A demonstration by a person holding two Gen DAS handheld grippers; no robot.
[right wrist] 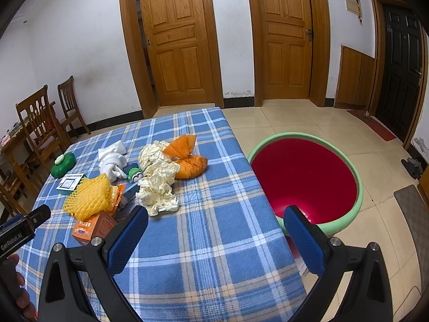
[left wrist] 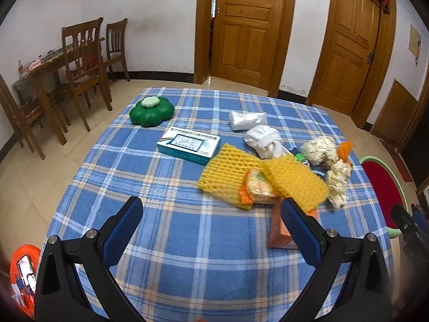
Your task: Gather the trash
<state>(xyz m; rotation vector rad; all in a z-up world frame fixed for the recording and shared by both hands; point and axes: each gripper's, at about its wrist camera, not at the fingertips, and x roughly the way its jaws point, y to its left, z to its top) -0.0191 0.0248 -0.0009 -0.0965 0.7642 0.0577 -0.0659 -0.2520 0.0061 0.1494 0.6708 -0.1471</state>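
Trash lies on a blue plaid tablecloth [left wrist: 171, 230]: yellow foam netting [left wrist: 228, 174], a snack wrapper [left wrist: 258, 187], an orange carton [left wrist: 278, 230], white bags [left wrist: 248, 119], crumpled cream paper [left wrist: 320, 149] and an orange bag [right wrist: 187, 158]. My left gripper [left wrist: 211, 230] hangs open above the cloth, its right finger in front of the carton. My right gripper [right wrist: 214, 236] is open over the table's right edge, nothing between its fingers. A red basin with a green rim [right wrist: 305, 177] stands on the floor to the right.
A teal box [left wrist: 189, 145] and a green flower-shaped container [left wrist: 151, 111] sit further back on the table. Wooden chairs and a table [left wrist: 80, 64] stand at the left wall. Two wooden doors [right wrist: 177, 43] are behind. A hand [right wrist: 18, 289] holds the left gripper.
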